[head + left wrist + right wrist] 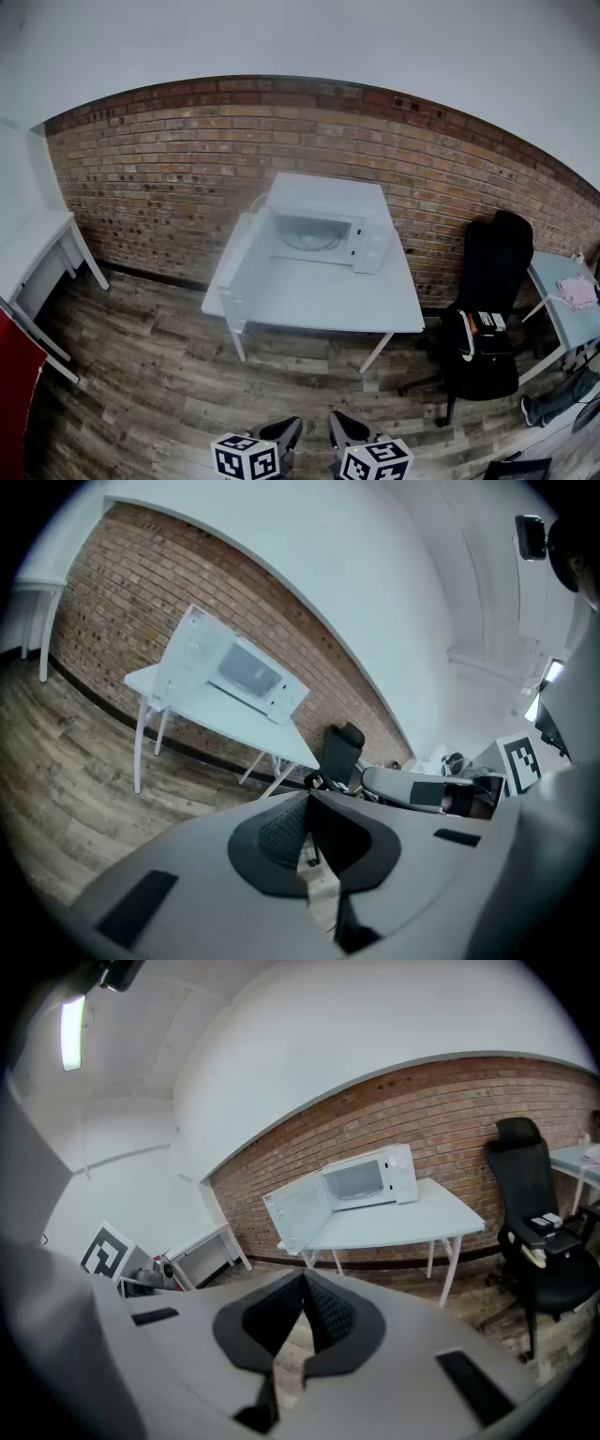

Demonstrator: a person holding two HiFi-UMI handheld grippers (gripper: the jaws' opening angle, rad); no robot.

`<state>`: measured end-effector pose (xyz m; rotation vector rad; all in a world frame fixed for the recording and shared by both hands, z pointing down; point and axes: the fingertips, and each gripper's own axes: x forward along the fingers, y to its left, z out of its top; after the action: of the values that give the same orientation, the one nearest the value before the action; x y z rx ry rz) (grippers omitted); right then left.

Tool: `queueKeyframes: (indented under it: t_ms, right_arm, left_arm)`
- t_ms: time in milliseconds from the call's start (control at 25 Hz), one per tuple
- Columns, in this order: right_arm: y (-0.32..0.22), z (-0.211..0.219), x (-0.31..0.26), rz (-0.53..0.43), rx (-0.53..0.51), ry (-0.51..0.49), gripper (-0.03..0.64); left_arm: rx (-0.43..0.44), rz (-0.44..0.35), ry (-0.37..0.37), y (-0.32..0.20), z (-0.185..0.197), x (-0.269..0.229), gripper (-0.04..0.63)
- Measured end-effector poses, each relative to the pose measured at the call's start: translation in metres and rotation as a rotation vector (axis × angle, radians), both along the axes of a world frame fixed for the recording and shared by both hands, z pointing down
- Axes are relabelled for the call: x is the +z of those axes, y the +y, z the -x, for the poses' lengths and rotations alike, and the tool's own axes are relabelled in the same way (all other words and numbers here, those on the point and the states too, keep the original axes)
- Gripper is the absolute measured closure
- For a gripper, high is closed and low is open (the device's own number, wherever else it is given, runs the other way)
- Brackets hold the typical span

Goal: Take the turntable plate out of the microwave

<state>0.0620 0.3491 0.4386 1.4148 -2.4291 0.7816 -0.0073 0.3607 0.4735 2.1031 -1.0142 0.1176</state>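
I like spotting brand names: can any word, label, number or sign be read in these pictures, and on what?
None can be read.
Microwave control panel: too small.
Items on the black chair: print blurred.
Marker cubes: black-and-white square patterns, no words.

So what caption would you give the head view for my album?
Facing an open microwave on a white table: left gripper and right gripper, both shut.

Everything placed round the counter

The microwave (323, 225) sits at the back of the counter (319, 300), with the brick wall (169, 169) behind it. Its door (246, 272) stands open to the left (along the counter's left edge). The turntable plate (309, 242) lies inside the microwave. An office chair (487, 309) stands right of the counter, with a second counter (562, 281) beyond it. A third counter (33, 244) stands well to the left.
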Motion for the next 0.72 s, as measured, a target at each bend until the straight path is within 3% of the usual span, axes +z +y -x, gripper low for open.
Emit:
queueKeyframes:
  t_ms: [720]
  right_arm:
    - [-0.006,0.008,-0.002,-0.008,0.054,-0.006,0.598]
  left_arm:
    - [0.010,-0.005,0.007,-0.005,0.014,-0.002,0.586]
